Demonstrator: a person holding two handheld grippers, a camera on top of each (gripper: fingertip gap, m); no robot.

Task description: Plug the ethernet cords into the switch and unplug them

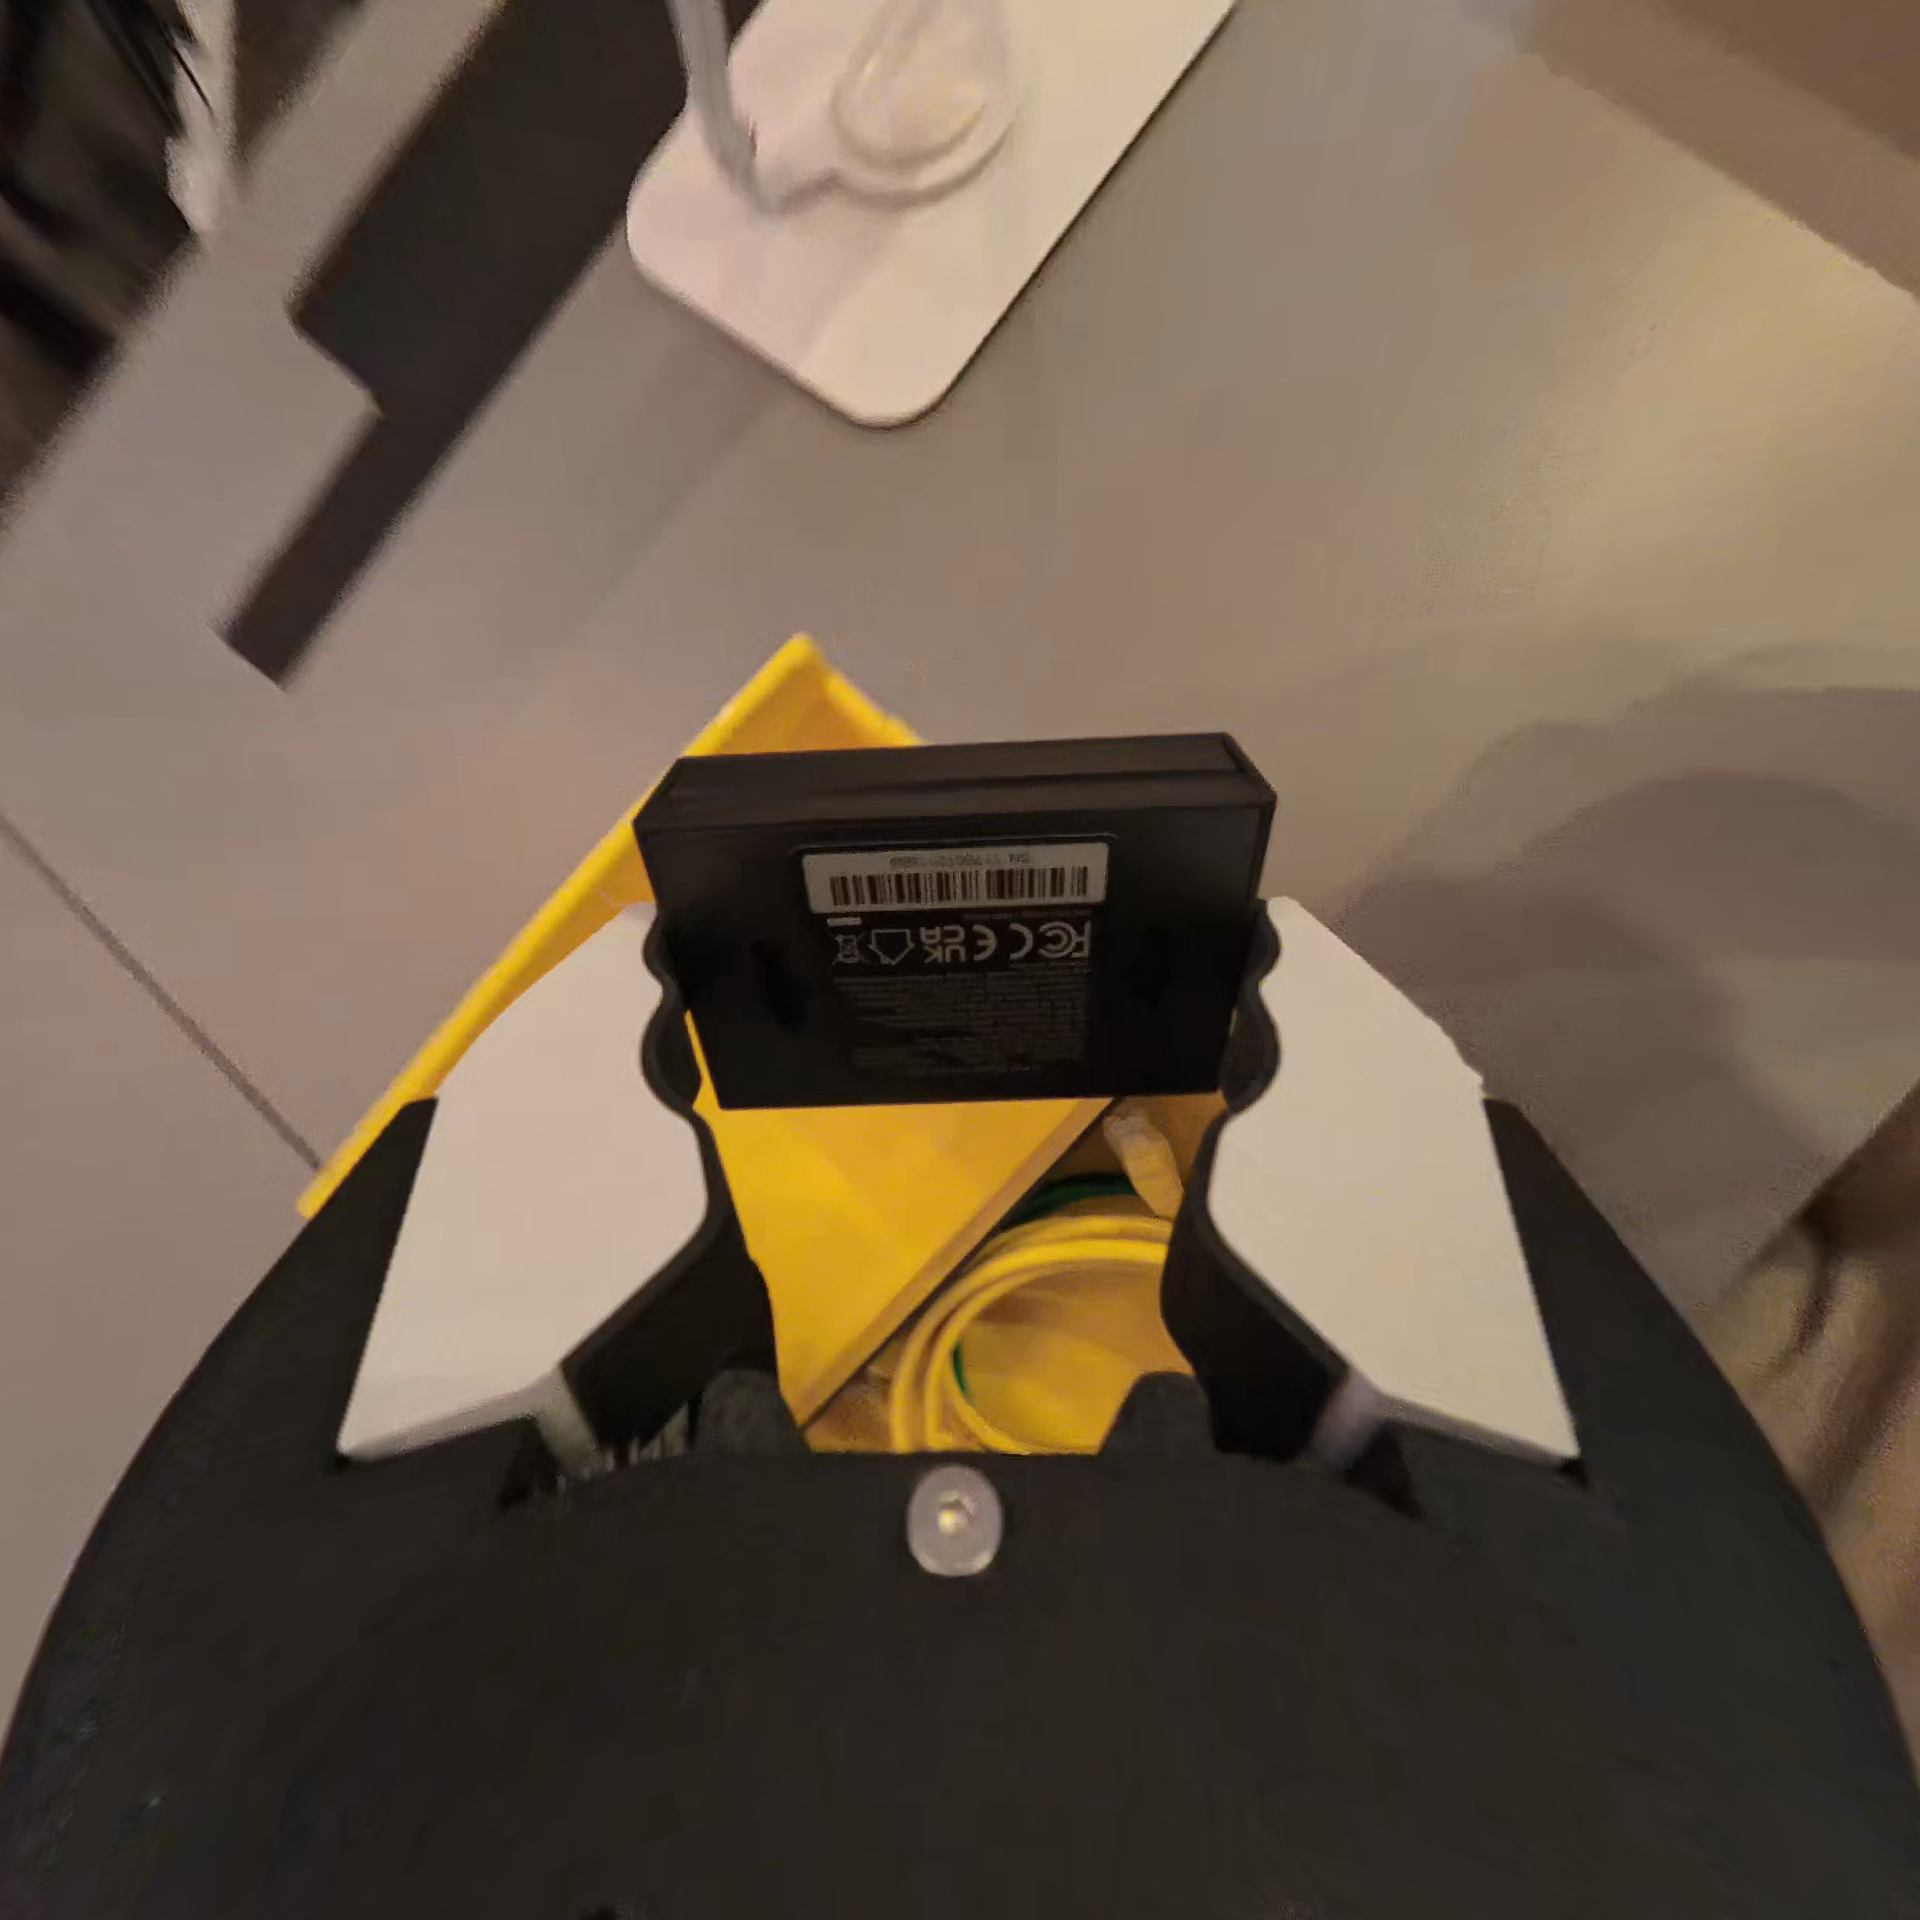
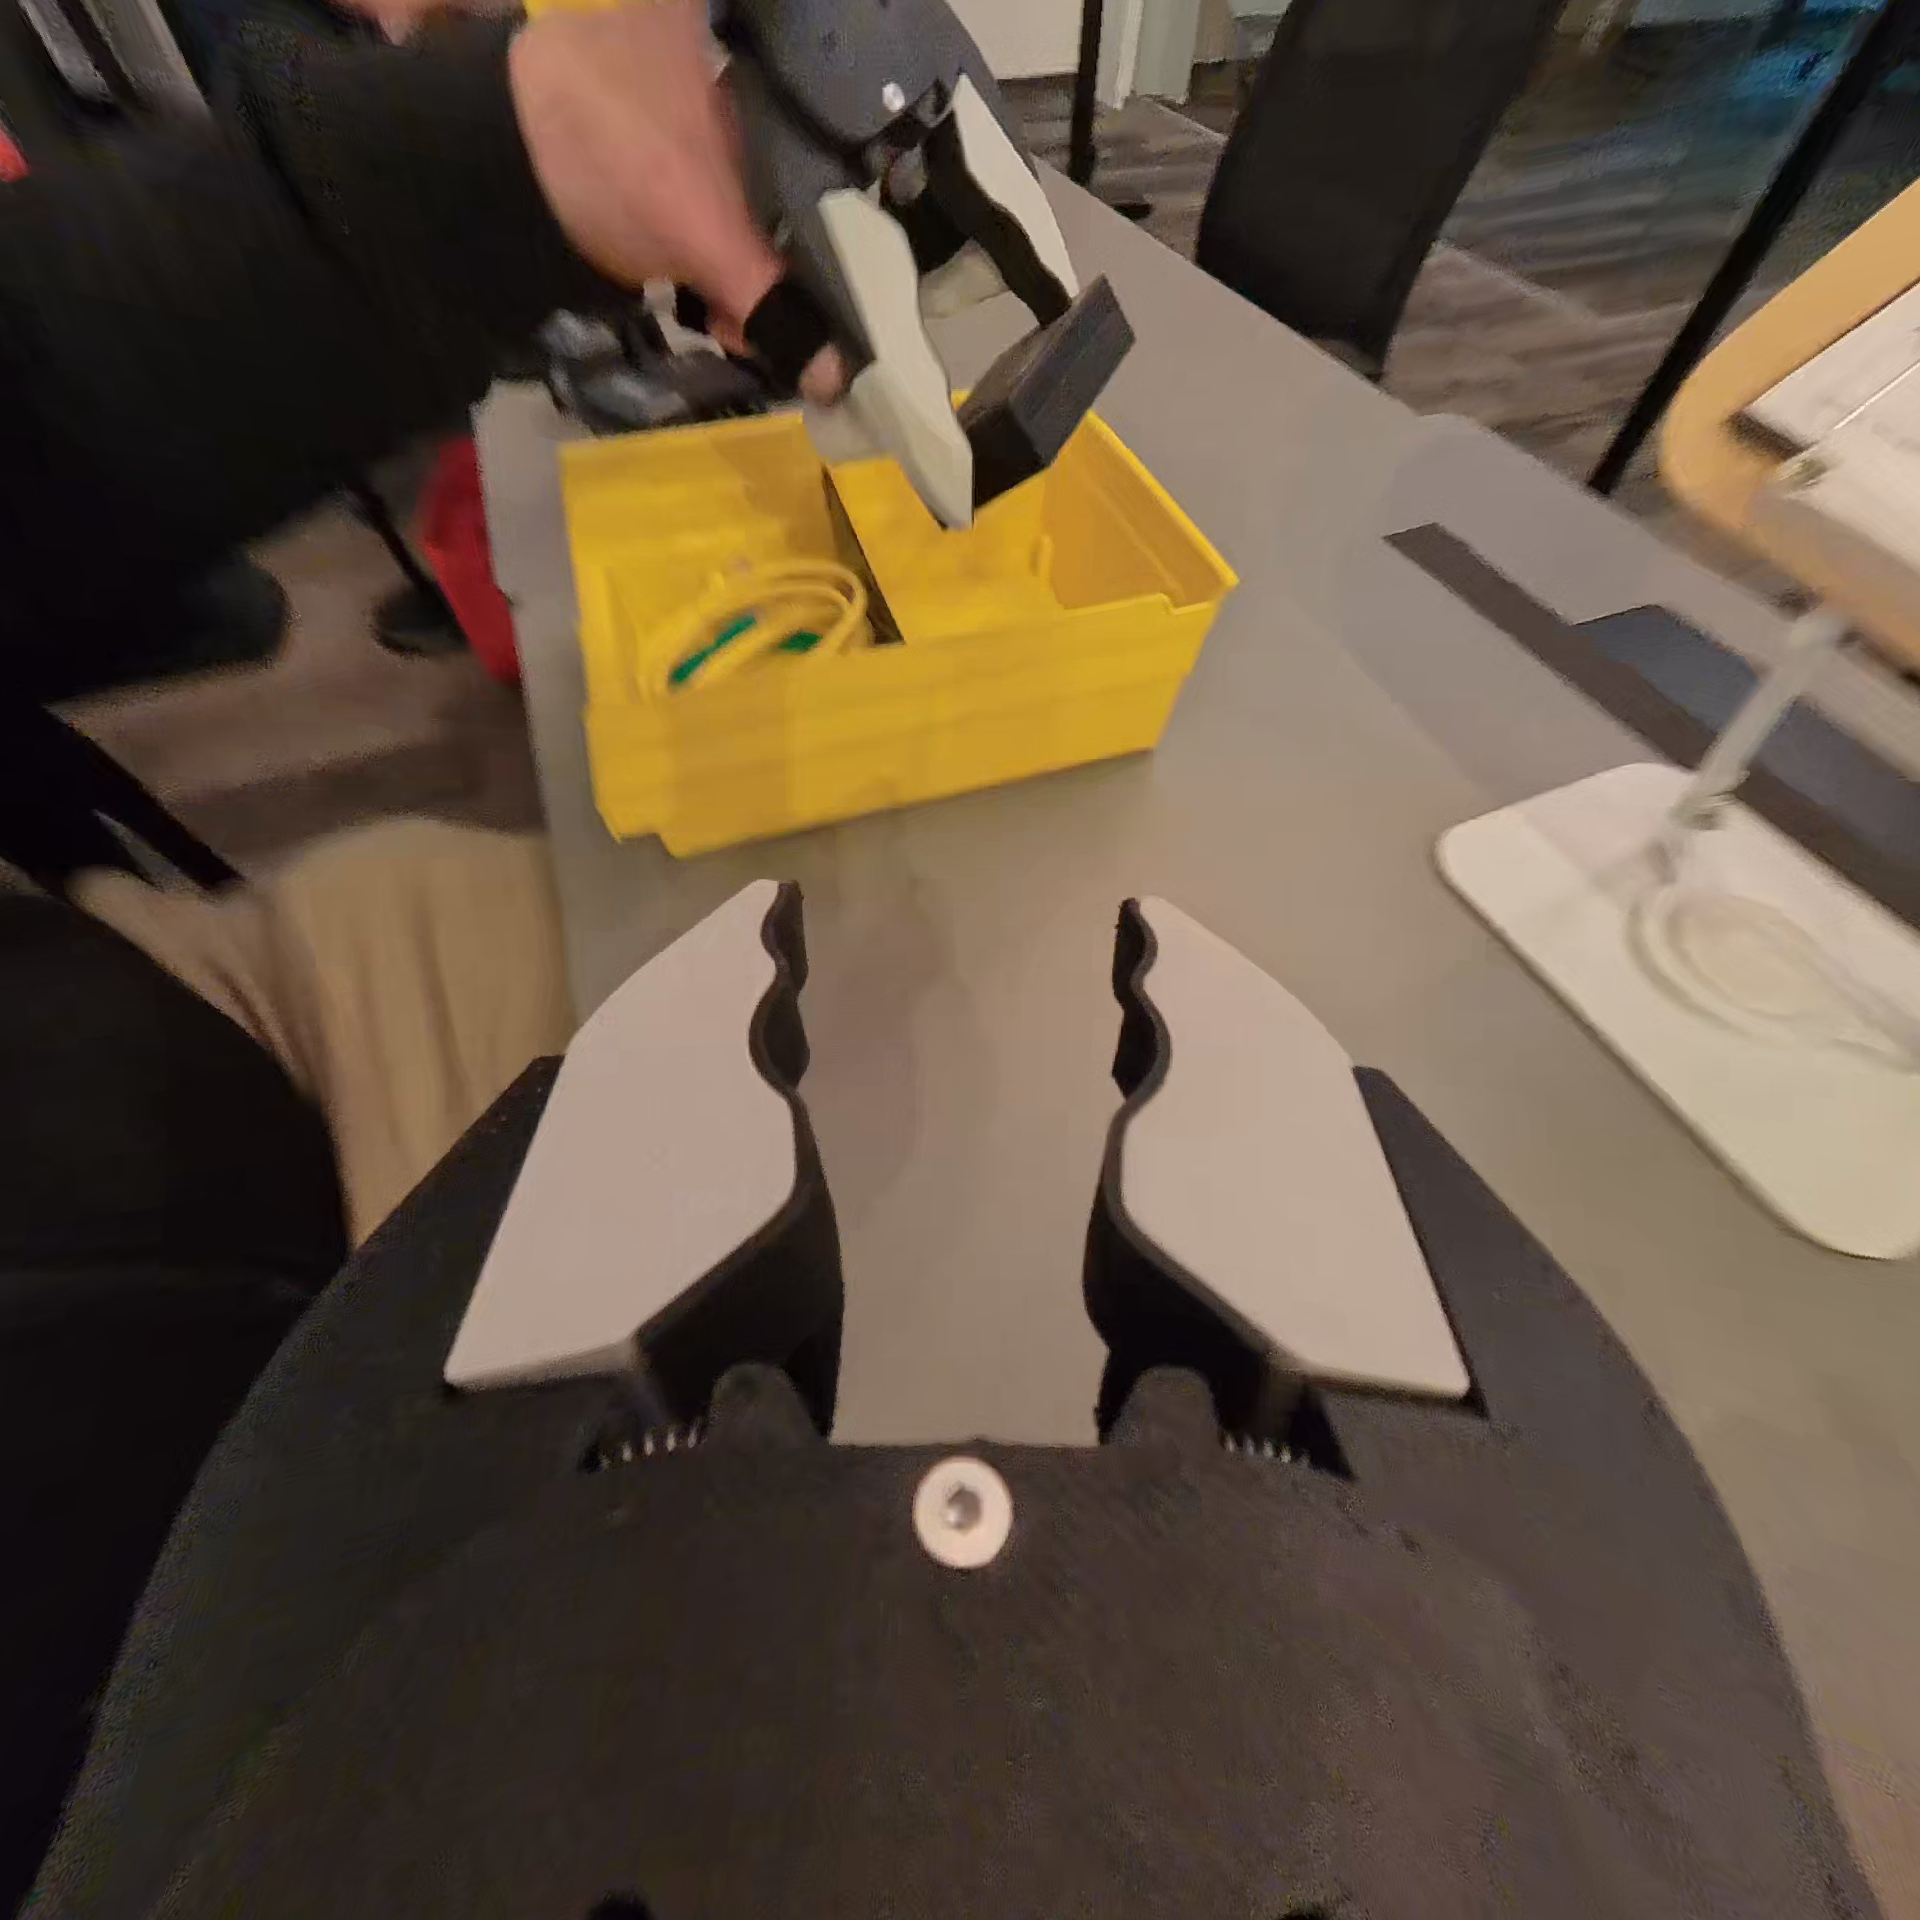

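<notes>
My left gripper [image 1: 956, 977] is shut on the black switch [image 1: 956, 925] and holds it above the yellow bin [image 1: 831, 1195], its labelled underside facing the camera. Coiled yellow ethernet cords [image 1: 1039, 1320] with green ties lie in the bin's near compartment. In the right wrist view the left gripper [image 2: 977, 457] holds the switch [image 2: 1049, 384] over the bin [image 2: 894, 717]; the cords [image 2: 758, 623] lie in its left compartment. My right gripper [image 2: 961, 914] is open and empty, above the grey table in front of the bin.
A white stand base [image 2: 1683, 997] with a clear stem sits at the right on the grey table [image 2: 1299, 831]; it also shows in the left wrist view [image 1: 914, 208]. A dark strip [image 1: 416, 343] lies on the table. A person's hand [image 2: 634, 156] and dark sleeve are at the left.
</notes>
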